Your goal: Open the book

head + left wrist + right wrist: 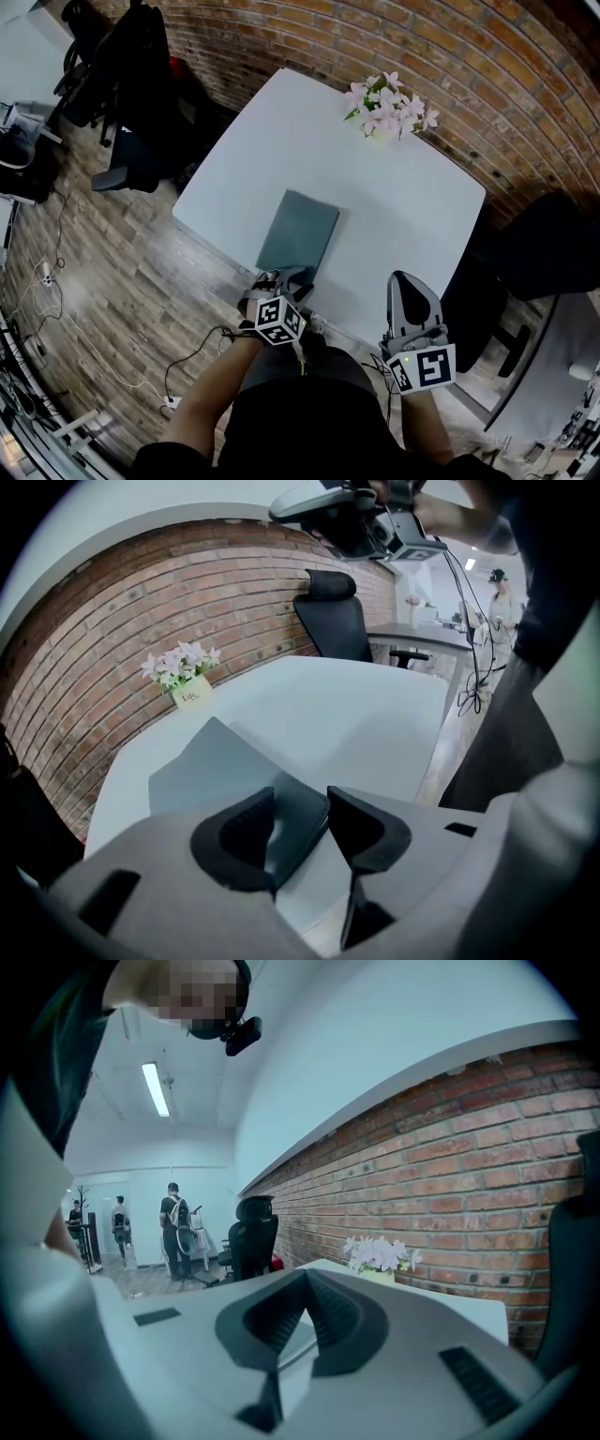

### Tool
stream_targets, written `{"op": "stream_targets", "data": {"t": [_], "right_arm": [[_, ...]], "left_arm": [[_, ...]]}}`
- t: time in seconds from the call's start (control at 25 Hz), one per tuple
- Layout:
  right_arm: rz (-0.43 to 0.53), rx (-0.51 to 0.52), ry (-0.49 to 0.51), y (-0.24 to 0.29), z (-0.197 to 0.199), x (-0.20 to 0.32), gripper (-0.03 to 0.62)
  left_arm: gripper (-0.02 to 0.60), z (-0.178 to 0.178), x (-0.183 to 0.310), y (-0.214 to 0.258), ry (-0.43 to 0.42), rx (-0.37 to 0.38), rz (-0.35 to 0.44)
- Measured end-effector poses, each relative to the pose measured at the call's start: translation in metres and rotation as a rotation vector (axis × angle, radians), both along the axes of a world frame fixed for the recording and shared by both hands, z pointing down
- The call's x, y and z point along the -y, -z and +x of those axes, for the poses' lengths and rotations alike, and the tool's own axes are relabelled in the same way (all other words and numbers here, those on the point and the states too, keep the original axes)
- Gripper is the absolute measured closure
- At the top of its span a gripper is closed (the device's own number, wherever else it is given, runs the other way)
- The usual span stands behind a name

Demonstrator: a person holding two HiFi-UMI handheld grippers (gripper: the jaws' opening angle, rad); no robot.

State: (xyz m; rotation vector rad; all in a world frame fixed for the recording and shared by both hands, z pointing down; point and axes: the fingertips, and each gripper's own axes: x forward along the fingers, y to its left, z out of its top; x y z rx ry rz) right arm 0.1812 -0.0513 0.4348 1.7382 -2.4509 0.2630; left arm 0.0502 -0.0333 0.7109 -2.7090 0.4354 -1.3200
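While the book [298,231] lies closed near the table's [412,206] front edge, the left gripper [302,806] straddles its near corner.
Its jaws stand apart, not pinching. Closing may catch the whole block instead of the cover, dragging the book off the edge, since the right gripper [305,1283], closed and empty, steadies nothing.

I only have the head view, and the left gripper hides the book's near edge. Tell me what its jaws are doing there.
Observer: In the left gripper view, the left gripper has its jaws apart, with the near corner of the book between them.
Operator: Say whether they are squeezing it.
Observer: No. A clear gap shows between the book's corner and the pad on that view's right.
Operator: Now report the right gripper.
Observer: The right gripper view shows the right gripper with its jaws together at the tips and nothing between them.
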Motion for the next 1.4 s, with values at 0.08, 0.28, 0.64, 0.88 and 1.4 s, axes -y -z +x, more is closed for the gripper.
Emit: {"op": "stream_targets", "data": {"t": [0.08,0.28,0.64,0.88,1.4], "right_arm": [[-0.002,-0.003,-0.001,-0.001,0.000,0.000,0.580],[-0.005,-0.010,0.001,-0.003,-0.002,0.001,0.580],[-0.003,-0.009,0.018,-0.004,-0.012,0.003,0.580],[0.002,-0.010,0.031,-0.003,-0.021,0.006,0.580],[0.020,-0.010,0.074,0.003,-0.052,0.014,0.580]], "left_arm": [[0.415,-0.001,0.000,0.002,0.025,-0.049,-0.032],[0.490,-0.002,0.001,0.013,0.092,-0.191,-0.128],[0.540,-0.011,0.011,0.040,0.230,-0.352,-0.186],[0.540,-0.021,0.028,0.083,0.315,-0.485,-0.167],[0.541,-0.088,0.064,0.140,0.596,-0.791,-0.186]]}}
